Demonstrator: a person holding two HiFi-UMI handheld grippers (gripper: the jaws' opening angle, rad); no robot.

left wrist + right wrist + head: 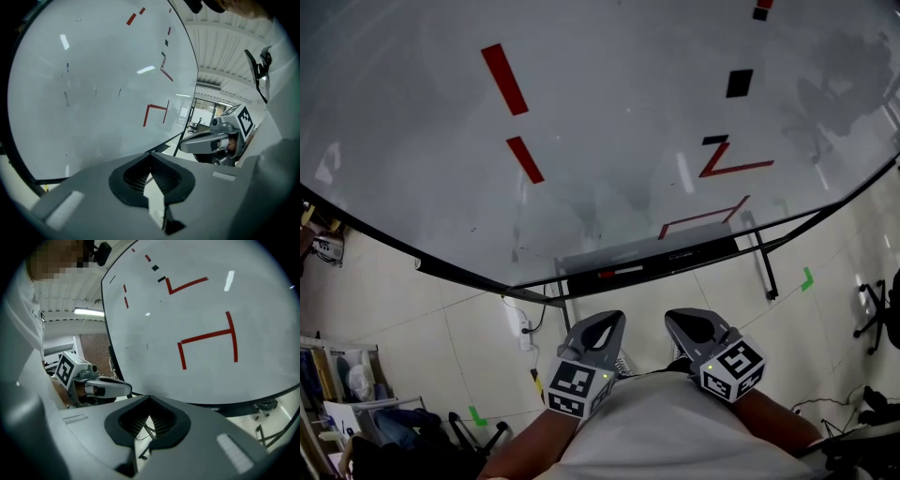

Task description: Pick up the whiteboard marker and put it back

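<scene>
The whiteboard marker [620,272], white with a red end, lies on the dark tray [684,256] along the whiteboard's [600,141] lower edge. Red and black strokes are drawn on the board. Both grippers are held close to my body, below the tray and apart from it. My left gripper [604,324] is shut with nothing between its jaws, its tips meeting in the left gripper view [150,156]. My right gripper [692,324] is likewise shut and empty [149,401]. Each gripper shows in the other's view: the right gripper [209,140] and the left gripper [104,388].
Below the board is tiled floor with green tape marks [807,278] and a white power strip [518,324]. A stand leg [764,270] runs down from the tray. An office chair [879,314] stands at the right, and clutter [356,394] at the lower left.
</scene>
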